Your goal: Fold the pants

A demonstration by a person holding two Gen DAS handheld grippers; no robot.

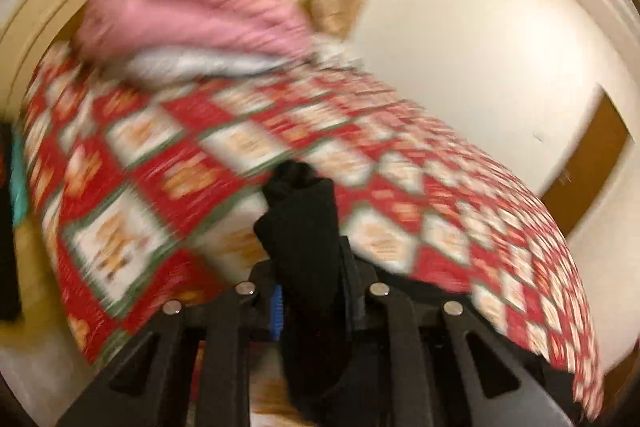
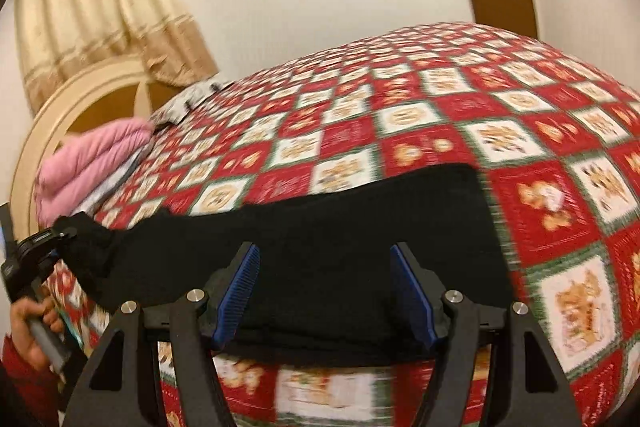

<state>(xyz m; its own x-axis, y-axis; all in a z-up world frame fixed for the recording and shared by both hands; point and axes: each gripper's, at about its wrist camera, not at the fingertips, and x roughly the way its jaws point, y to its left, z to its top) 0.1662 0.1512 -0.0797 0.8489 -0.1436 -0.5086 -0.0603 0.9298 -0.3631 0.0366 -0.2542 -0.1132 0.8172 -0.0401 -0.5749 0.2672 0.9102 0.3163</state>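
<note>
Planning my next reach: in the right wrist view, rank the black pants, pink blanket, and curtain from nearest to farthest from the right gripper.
1. Black pants: right beneath the open right gripper, lying across the quilt.
2. Pink blanket: up and to the left, at the headboard end.
3. Curtain: farthest, top left, hanging behind the headboard.
</note>
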